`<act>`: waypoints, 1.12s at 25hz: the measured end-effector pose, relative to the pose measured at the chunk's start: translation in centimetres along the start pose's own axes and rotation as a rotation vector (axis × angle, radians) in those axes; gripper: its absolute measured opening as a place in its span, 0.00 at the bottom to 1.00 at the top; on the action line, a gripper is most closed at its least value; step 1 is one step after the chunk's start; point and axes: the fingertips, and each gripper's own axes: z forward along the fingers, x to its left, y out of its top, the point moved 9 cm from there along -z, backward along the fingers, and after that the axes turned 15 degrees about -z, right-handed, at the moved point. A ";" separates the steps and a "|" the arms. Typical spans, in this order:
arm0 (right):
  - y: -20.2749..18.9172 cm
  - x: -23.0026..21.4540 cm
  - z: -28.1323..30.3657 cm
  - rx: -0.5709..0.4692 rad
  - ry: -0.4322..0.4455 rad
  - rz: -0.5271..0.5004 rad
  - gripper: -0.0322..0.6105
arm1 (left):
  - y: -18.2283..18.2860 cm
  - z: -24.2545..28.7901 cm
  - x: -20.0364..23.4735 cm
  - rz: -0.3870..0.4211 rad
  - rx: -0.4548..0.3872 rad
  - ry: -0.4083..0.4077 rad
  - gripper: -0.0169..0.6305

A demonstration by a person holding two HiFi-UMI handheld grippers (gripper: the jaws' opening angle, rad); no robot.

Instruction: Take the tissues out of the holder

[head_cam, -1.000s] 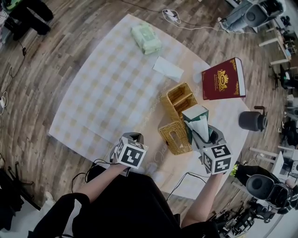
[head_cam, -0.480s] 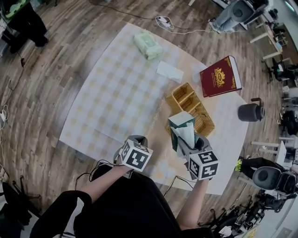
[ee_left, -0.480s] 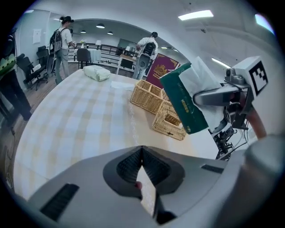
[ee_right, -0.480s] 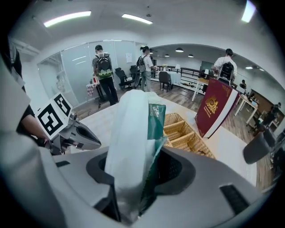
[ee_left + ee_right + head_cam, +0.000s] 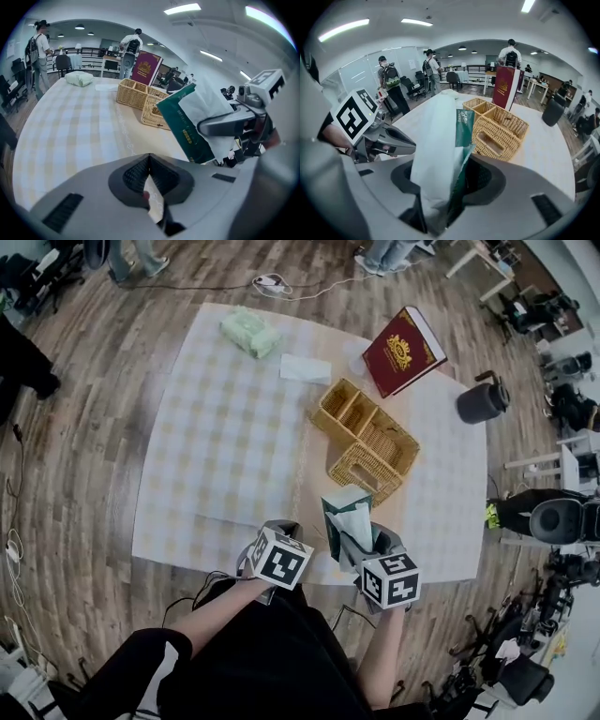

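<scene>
On the plank floor (image 5: 75, 427) of an open office we see a table (image 5: 216, 456) under a pale checked cloth, with desks, chairs and a few standing people (image 5: 40, 47) around the far edges of the room. Running left to right across the cloth are a pale green soft pack (image 5: 249, 332) at the far side, a flat white sheet (image 5: 306, 368) just beside it, the wicker holder (image 5: 366, 442) with its open compartments and slotted cover, a red book (image 5: 404, 350) standing beyond it, and a dark pot (image 5: 482, 401) near the right edge. The tissue pack (image 5: 347, 521) is out of the holder and apart from it, held in the air over the near edge of the table. It is dark green, and white tissue bulges from its opening. Its long axis runs along the line of the jaws that grip it, with the free end pointing up and away towards the holder. In the left gripper view it leans with its top to the left. Both bare forearms reach forward from a dark-clothed body at the bottom of the head view, and both tools angle down towards the cloth. The left gripper (image 5: 272, 529) has its jaws brought together on nothing. The right gripper (image 5: 361, 542), just beside it, is clamped on the lower end of the tissue pack, with the jaws kept partly apart by its bulk.
</scene>
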 end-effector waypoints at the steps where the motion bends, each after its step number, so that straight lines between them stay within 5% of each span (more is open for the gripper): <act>1: -0.5 0.4 -0.2 -0.002 -0.009 0.024 0.40 | -0.2 0.0 -0.2 0.012 0.008 -0.007 0.02; 13: -7.0 2.4 -3.2 -0.022 -0.092 0.283 0.40 | -3.1 1.9 -4.9 0.170 0.099 -0.054 0.02; 28: -16.5 -6.3 -7.5 -0.028 -0.013 0.307 0.40 | -4.9 8.9 -17.8 0.171 0.061 0.034 0.02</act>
